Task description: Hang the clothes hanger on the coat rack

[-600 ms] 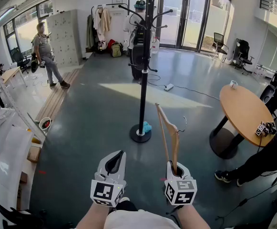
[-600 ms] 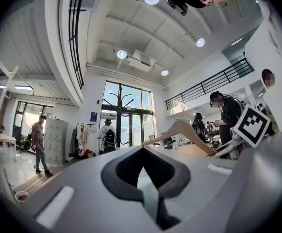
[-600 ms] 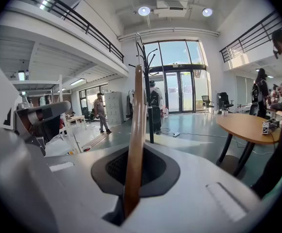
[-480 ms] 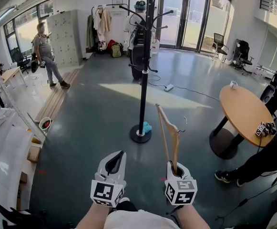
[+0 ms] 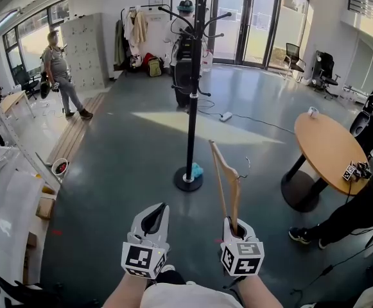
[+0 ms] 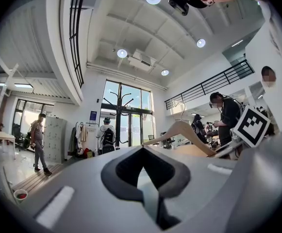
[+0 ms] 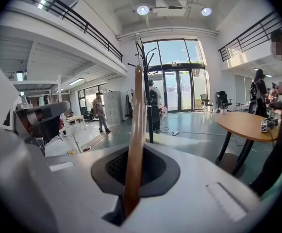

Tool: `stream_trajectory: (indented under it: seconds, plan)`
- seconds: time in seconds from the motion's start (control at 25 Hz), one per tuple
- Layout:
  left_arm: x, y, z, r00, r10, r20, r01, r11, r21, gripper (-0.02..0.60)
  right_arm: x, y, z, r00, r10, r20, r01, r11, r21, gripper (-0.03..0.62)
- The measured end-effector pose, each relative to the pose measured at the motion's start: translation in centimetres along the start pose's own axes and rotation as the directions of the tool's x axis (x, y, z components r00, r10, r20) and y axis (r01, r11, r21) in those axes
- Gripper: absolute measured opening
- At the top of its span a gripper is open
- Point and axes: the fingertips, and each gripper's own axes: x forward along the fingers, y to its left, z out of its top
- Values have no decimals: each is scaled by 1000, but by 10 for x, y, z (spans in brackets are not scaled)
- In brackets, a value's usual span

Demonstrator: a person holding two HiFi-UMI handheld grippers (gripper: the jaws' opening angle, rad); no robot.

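Observation:
A black coat rack [image 5: 192, 108] stands upright on the dark floor a few steps ahead, its round base [image 5: 188, 179] beyond both grippers. My right gripper [image 5: 236, 222] is shut on one arm of a wooden clothes hanger [image 5: 227, 183], which rises from the jaws with its wire hook [image 5: 247, 167] pointing right. In the right gripper view the hanger's arm [image 7: 136, 115] stands upright between the jaws, with the coat rack [image 7: 146, 89] just behind it. My left gripper [image 5: 161, 207] is level beside it, shut with nothing in it. The left gripper view shows the hanger [image 6: 179, 128] at right and the rack [image 6: 116, 118] far off.
A round wooden table [image 5: 330, 149] stands at right, with a seated person's legs [image 5: 340, 220] near it. One person [image 5: 61, 72] stands at far left, another with a backpack [image 5: 185, 50] behind the rack. White sheeting [image 5: 6, 197] and boxes lie at left. A cable [image 5: 250, 119] crosses the floor.

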Motion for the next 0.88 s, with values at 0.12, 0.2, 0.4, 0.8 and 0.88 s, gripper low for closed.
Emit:
stream_trajectory:
  seconds: [0.12, 0.2, 0.4, 0.8, 0.88]
  plan:
    - [-1, -1, -3, 1000, 1, -7, -1, 1000, -3, 0, -1, -1, -4, 1000, -2, -4, 2, 1000, 9, 28]
    - [-2, -2, -5, 1000, 2, -12, -2, 1000, -7, 0, -3, -3, -7, 1000, -3, -10, 3, 1000, 14, 28]
    - [4, -7, -10, 1000, -5, -27, 5, 1000, -3, 0, 2, -14, -10, 1000, -8, -25, 9, 1000, 26, 28]
    - [46, 20, -13, 1000, -8, -29, 8, 1000, 0, 0, 45, -23, 4, 999, -10, -43, 12, 999, 32, 28]
    - [63, 31, -18, 999, -11, -31, 11, 1000, -6, 0, 64, -30, 7, 998, -20, -54, 21, 999, 34, 28]
